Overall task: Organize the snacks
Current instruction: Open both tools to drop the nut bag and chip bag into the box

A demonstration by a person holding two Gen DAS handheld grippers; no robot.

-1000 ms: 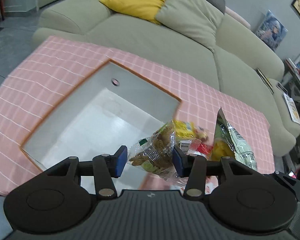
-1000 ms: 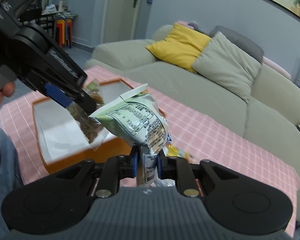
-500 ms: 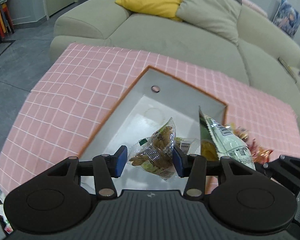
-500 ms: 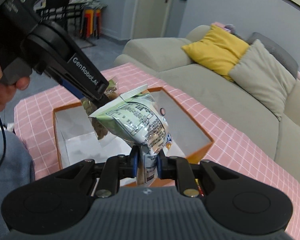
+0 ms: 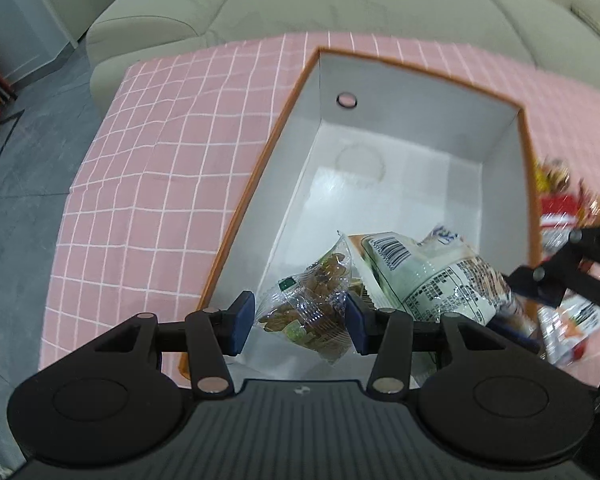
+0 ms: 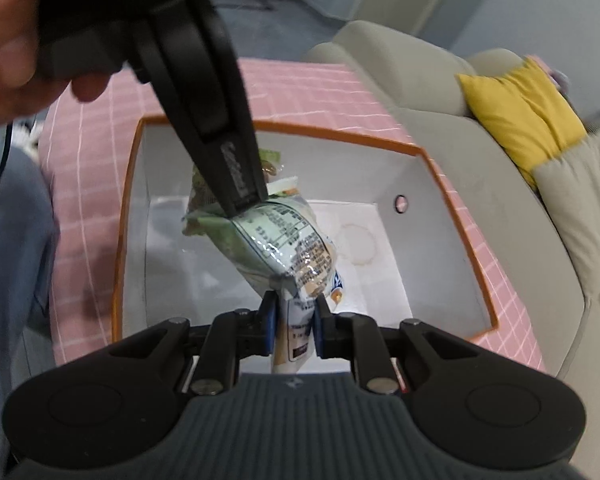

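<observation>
Left claw [image 5: 300, 322] is clamped on a clear nut bag [image 5: 312, 312], pointed steeply down over the box [image 5: 500, 152]. Right claw [image 6: 293, 326] is pinched nearly flat on the bottom seal of a pale green bag [image 6: 284, 248]. In the left view that bag sits at 3 o'clock of the nut bag, touching it; both hang inside the box mouth, above the white floor.

Step in hand, as I read it: dropping both snacks into the box. It looks empty otherwise, so we're early. More packets [image 5: 556, 216] wait on the table [image 5: 160, 160] just past the box wall at 3 o'clock.

Next move: I'd lower a touch, release both, then lift straight out. The claws are crowded; in the right view the left claw's arm [image 6: 204, 92] crosses right over the green bag, so I'd separate them before opening, or a finger snags the foil.

Writing: the green bag carries a barcode and a dense back-panel text block, too small to read. Nut bag has a small green label, unreadable. Lettering on the left claw's finger is blurred.
</observation>
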